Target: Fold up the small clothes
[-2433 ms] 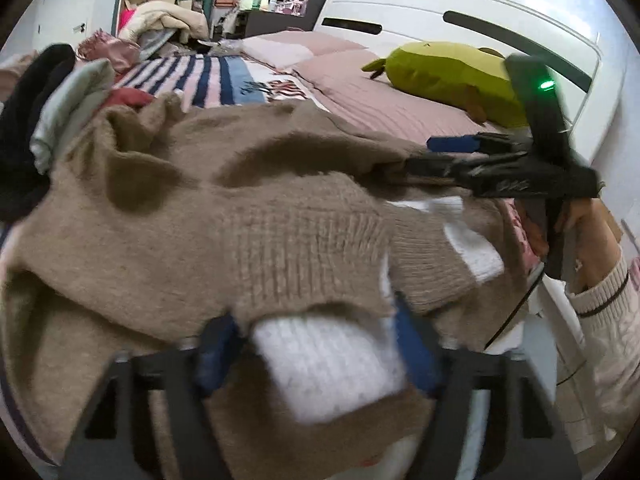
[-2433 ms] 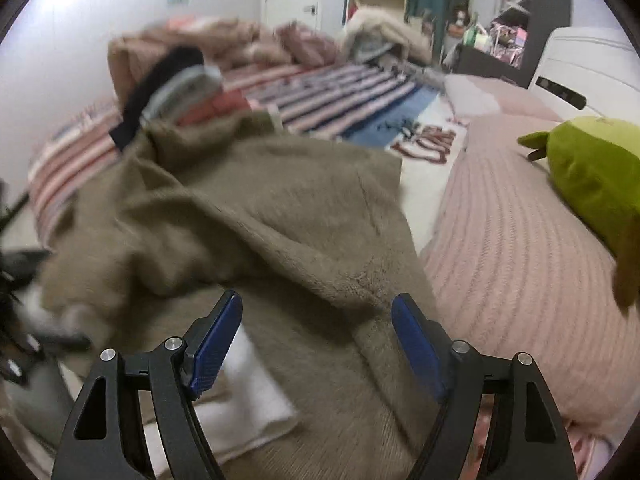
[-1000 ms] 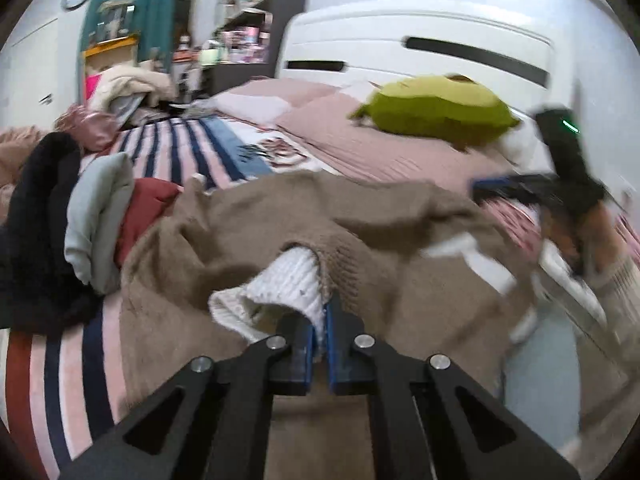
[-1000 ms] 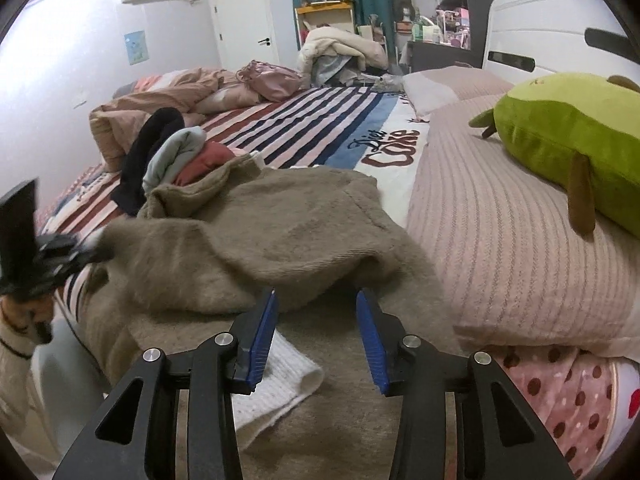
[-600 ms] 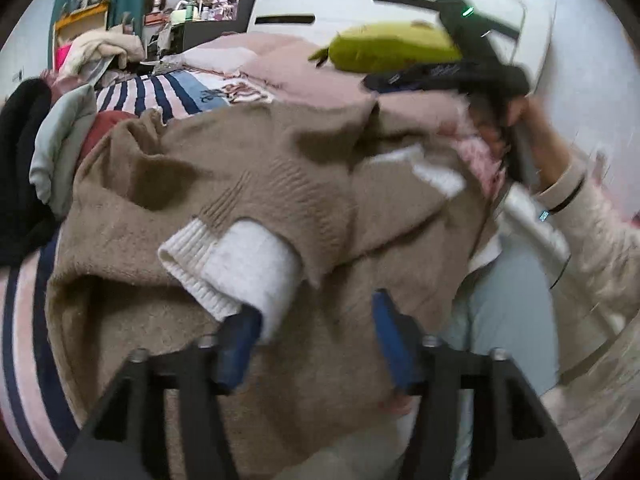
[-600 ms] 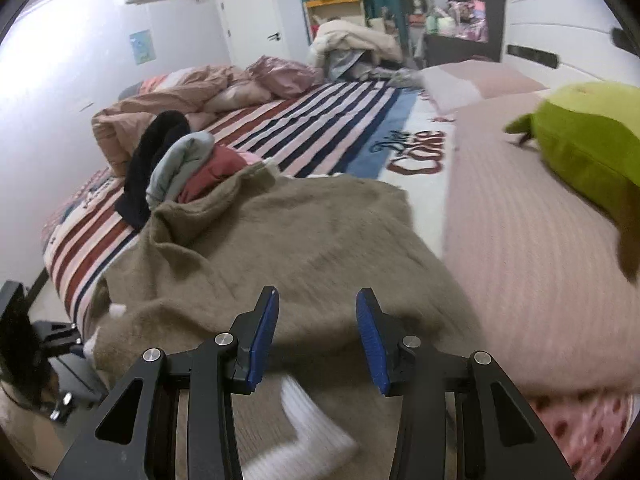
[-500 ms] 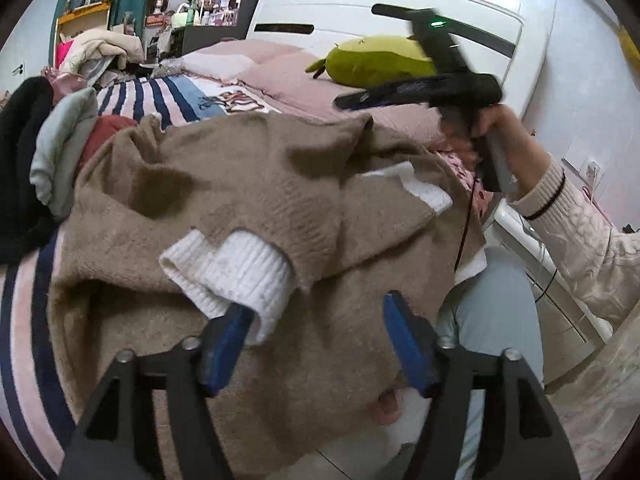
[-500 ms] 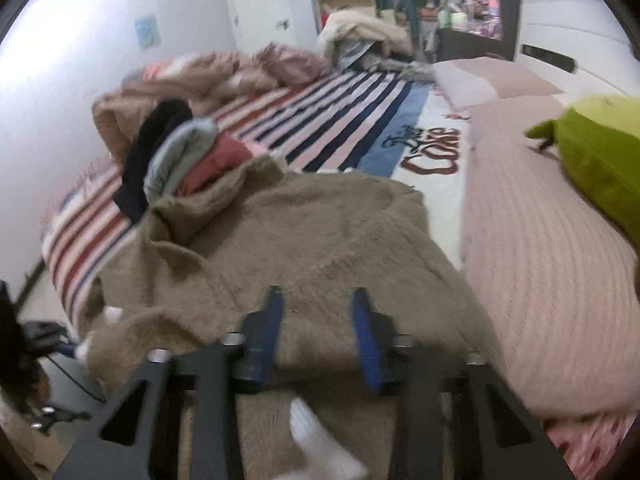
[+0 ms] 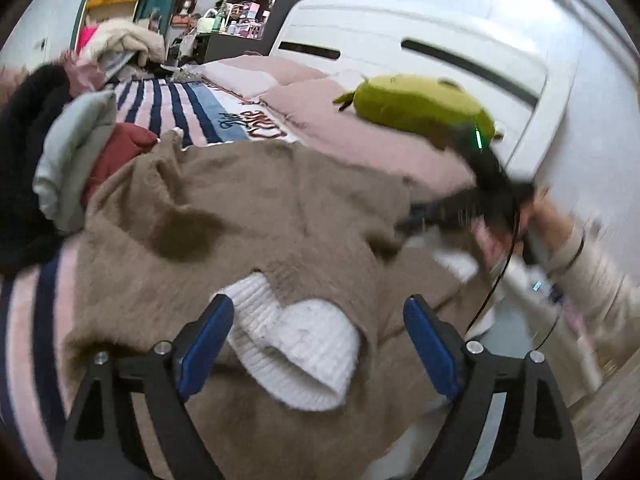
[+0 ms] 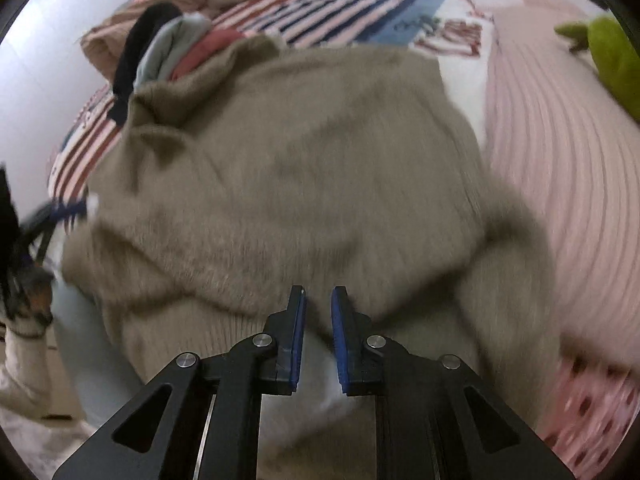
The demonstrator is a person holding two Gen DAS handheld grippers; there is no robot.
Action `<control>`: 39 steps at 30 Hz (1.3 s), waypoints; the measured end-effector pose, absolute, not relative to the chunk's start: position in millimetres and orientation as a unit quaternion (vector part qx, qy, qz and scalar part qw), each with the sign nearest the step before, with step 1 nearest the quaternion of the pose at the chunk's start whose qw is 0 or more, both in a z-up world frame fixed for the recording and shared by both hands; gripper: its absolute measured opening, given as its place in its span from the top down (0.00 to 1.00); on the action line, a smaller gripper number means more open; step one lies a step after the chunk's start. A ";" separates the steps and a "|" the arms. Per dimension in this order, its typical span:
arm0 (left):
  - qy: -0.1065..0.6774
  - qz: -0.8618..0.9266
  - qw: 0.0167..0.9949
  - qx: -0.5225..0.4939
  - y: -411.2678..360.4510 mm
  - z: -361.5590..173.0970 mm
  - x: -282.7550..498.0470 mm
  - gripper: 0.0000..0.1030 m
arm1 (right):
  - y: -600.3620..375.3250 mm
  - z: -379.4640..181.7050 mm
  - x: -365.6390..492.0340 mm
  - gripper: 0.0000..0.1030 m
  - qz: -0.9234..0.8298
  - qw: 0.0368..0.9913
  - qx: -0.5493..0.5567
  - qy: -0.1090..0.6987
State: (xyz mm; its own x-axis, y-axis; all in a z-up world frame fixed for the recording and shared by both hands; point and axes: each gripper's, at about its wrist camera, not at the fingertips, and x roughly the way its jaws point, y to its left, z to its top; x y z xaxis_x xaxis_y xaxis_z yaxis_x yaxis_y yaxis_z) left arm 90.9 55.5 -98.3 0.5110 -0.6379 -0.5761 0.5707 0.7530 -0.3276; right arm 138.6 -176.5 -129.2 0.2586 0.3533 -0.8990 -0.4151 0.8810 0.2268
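A fuzzy brown sweater [image 9: 248,216] with white ribbed cuffs lies spread over the bed edge; it also fills the right wrist view [image 10: 312,168]. My left gripper [image 9: 318,330] is open, its blue pads either side of a white cuff [image 9: 296,344] without gripping it. My right gripper [image 10: 318,316] has its jaws nearly closed on the sweater's near fold, with a white cuff [image 10: 320,364] showing between the arms behind the pads. The right gripper also shows, blurred, in the left wrist view [image 9: 452,208].
A pile of black, grey and red clothes [image 9: 60,152] lies left of the sweater. A green plush toy [image 9: 416,108] rests on the pink pillows [image 10: 560,168]. A striped bedspread [image 10: 344,4] covers the far bed. The white headboard [image 9: 420,44] stands behind.
My left gripper, shut on the white cuff a second ago, has opened and let it go. My right gripper has narrowed its jaws and moved down onto the sweater's near edge.
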 end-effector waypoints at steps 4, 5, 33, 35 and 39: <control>0.366 -0.362 0.856 -0.043 44.2 -103.3 108.6 0.09 | -192.7 -146.6 124.9 0.92 0.234 0.788 -0.011 0.569; 0.378 -0.363 0.851 -0.037 38.3 -108.3 114.1 0.09 | -196.6 -145.8 123.4 0.92 0.236 0.791 0.001 0.565; 0.432 -0.285 0.854 0.055 17.6 -128.2 142.3 0.79 | -206.6 -106.8 105.1 0.91 0.256 0.819 0.043 0.512; 0.389 -0.246 0.884 0.076 24.0 -111.4 137.7 0.86 | -207.0 -105.0 106.0 0.91 0.255 0.821 0.046 0.508; 0.265 -0.187 0.934 0.147 30.6 -61.3 112.7 0.86 | -209.0 -99.4 106.6 0.91 0.257 0.826 0.052 0.499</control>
